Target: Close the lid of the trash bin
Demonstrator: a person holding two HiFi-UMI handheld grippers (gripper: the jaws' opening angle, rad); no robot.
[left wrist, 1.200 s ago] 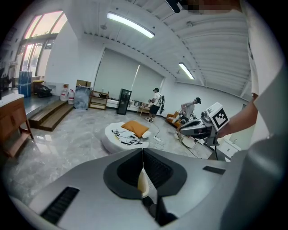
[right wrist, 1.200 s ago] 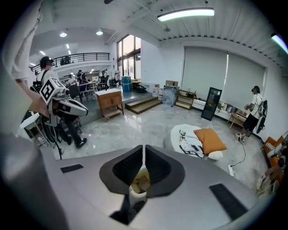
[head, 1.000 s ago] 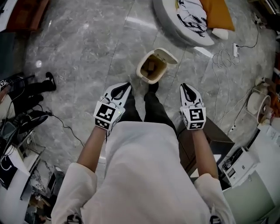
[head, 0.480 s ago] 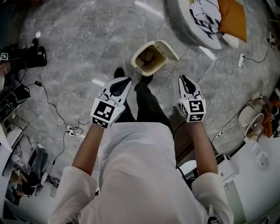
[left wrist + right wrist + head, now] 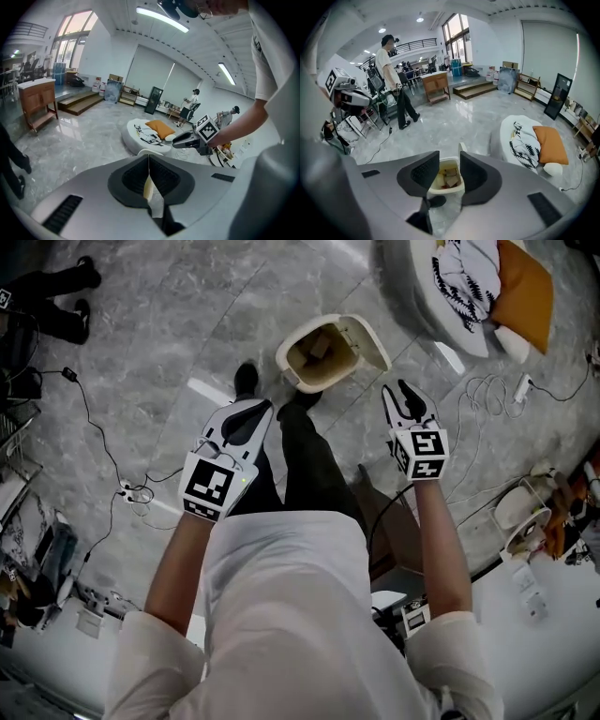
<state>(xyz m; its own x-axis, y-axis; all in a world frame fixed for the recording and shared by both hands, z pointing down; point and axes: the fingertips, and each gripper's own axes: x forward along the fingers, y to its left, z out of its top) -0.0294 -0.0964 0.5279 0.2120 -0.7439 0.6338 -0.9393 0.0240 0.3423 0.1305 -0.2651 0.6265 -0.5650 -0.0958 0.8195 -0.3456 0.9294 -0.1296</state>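
My right claw [image 5: 406, 390] is hanging with its jaws apart, having just been opening. Nothing is sitting between the pads, and through the gap I am looking down into the trash bin [image 5: 323, 352]. My left claw [image 5: 251, 407] is pressing its jaws together on nothing. Both are hovering above a glossy grey marble floor [image 5: 169, 343], short of the bin.

The bin is standing on that floor just beyond my shoe [image 5: 246, 379]. It is cream, with its lid [image 5: 373, 338] standing open, tipped back off the far right rim, and brownish scraps showing inside. Bare floor is lying open to the bin's left. To the right, a round white floor cushion [image 5: 427, 292] with an orange pillow [image 5: 520, 287] is crowding in, and white cables [image 5: 487, 390] are trailing nearby.
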